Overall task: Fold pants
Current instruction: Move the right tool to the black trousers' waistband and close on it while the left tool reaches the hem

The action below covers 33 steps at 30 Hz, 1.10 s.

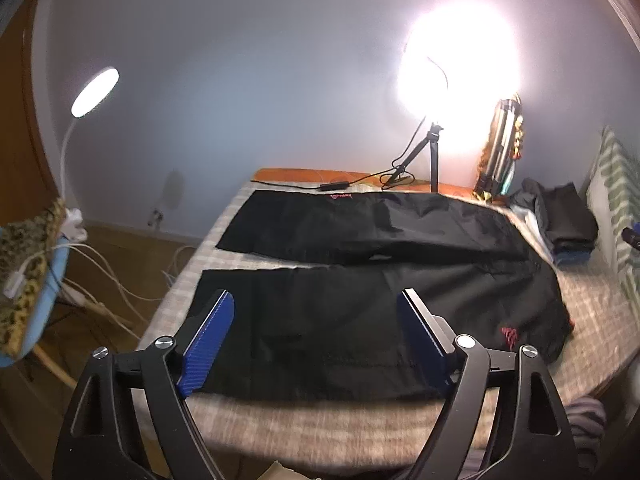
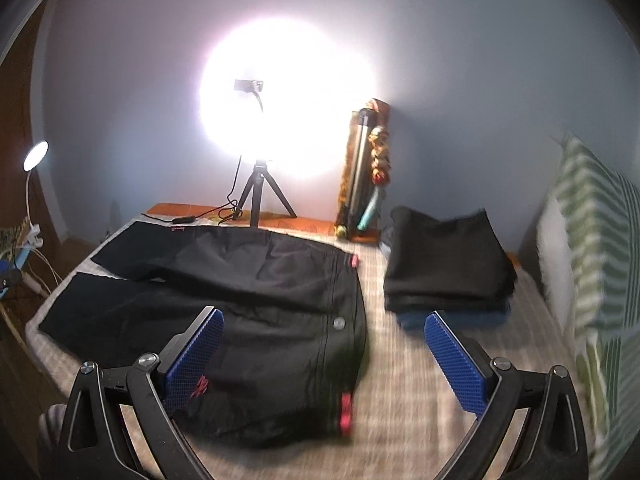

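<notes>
The black pants (image 1: 360, 280) lie flat on the bed (image 1: 360, 420), legs apart. Both tongs, left (image 1: 316, 336) and right (image 2: 324, 356), hang wide open above the pants, holding nothing.

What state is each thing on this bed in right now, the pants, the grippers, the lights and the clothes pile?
Black pants with red logo: unfolded, spread flat on the bed, legs side by side.
Left gripper: open, empty, above the near leg.
Right gripper: open, empty, above the waistband.
Ring light on black tripod: on.
White gooseneck lamp: on.
Dark folded clothes stack: folded, piled beside the waistband.
</notes>
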Each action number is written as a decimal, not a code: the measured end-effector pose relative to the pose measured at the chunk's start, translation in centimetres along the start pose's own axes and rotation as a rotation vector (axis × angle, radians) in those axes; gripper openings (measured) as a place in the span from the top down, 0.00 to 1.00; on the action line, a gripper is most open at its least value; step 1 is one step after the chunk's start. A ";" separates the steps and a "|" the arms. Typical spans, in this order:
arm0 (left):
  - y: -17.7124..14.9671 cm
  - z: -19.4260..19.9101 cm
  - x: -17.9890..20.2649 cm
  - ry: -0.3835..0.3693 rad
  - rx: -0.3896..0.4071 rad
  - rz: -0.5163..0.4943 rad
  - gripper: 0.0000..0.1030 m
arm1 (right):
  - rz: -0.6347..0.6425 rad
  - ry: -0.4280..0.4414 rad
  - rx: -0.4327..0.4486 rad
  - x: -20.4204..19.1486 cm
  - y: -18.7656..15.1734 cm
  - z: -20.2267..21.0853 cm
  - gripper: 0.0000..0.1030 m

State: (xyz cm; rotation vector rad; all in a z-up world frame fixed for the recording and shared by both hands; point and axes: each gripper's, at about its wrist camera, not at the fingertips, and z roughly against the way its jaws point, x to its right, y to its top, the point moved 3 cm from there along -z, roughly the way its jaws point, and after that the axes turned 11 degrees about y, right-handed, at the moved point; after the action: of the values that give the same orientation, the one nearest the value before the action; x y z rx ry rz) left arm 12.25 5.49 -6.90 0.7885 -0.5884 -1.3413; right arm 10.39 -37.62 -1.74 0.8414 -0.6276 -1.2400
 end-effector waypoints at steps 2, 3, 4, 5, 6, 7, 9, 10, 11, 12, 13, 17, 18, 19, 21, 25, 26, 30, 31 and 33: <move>1.0 -1.7 -0.6 0.004 -0.013 0.012 0.20 | 0.053 0.020 -0.006 0.3 1.6 -1.7 0.01; 1.3 -2.2 -0.5 0.012 -0.016 0.009 0.20 | 0.083 0.028 -0.011 0.4 2.4 -2.6 0.01; 1.8 -3.0 -0.6 0.021 -0.020 0.004 0.21 | 0.106 0.033 -0.020 0.6 3.3 -3.7 0.01; 2.1 -3.7 -0.5 0.022 -0.027 0.000 0.22 | 0.120 0.042 -0.033 0.8 4.0 -4.9 0.01; 2.5 -4.5 -0.5 0.021 -0.037 -0.003 0.23 | 0.125 0.051 -0.042 1.0 4.6 -5.8 0.01; 3.0 -5.5 -0.4 0.011 -0.053 -0.003 0.23 | 0.129 0.068 -0.048 1.3 5.3 -6.9 0.01; 3.6 -6.9 -0.3 0.002 -0.072 -0.003 0.24 | 0.136 0.115 -0.054 1.6 6.3 -8.9 0.01; 4.0 -7.8 -0.2 0.002 -0.078 -0.007 0.25 | 0.141 0.138 -0.060 1.8 6.7 -10.0 0.01; 4.3 -8.4 0.0 -0.003 -0.082 -0.010 0.25 | 0.147 0.151 -0.066 2.0 7.1 -11.0 0.01; 4.7 -9.4 0.3 -0.009 -0.092 -0.015 0.27 | 0.156 0.159 -0.074 2.2 7.5 -12.3 0.01; 5.0 -10.1 0.5 -0.015 -0.099 -0.018 0.27 | 0.166 0.162 -0.082 2.4 7.8 -13.5 0.02; 6.0 -13.0 1.3 -0.033 -0.127 -0.030 0.28 | 0.225 0.217 -0.142 2.3 9.3 -19.1 0.05; 6.2 -13.8 1.6 -0.040 -0.137 -0.033 0.28 | 0.247 0.226 -0.154 2.0 9.4 -20.1 0.05; 6.3 -14.9 1.9 -0.043 -0.151 -0.036 0.28 | 0.281 0.235 -0.170 1.6 9.5 -21.5 0.05; 6.5 -16.9 2.5 -0.042 -0.172 -0.044 0.28 | 0.346 0.268 -0.204 0.6 9.4 -24.4 0.08; 6.6 -20.3 3.8 -0.057 -0.214 -0.061 0.28 | 0.366 0.316 -0.263 0.0 8.9 -29.6 0.15; 6.5 -20.8 4.0 -0.059 -0.219 -0.066 0.28 | 0.359 0.330 -0.276 -0.1 8.8 -30.9 0.17; 6.5 -23.6 5.2 -0.068 -0.248 -0.081 0.30 | 0.336 0.387 -0.326 -0.2 8.1 -35.8 0.22; 6.5 -24.5 5.4 -0.067 -0.257 -0.083 0.32 | 0.337 0.403 -0.330 -0.4 7.8 -36.7 0.23; 6.4 -26.0 5.9 -0.065 -0.269 -0.092 0.33 | 0.344 0.434 -0.344 -0.8 7.4 -38.7 0.25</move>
State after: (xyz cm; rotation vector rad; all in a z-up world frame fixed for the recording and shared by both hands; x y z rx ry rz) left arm 37.13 4.08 -18.30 0.5592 -0.4145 -1.4986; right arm 45.38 -28.05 -17.24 0.6499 -0.1858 -0.7863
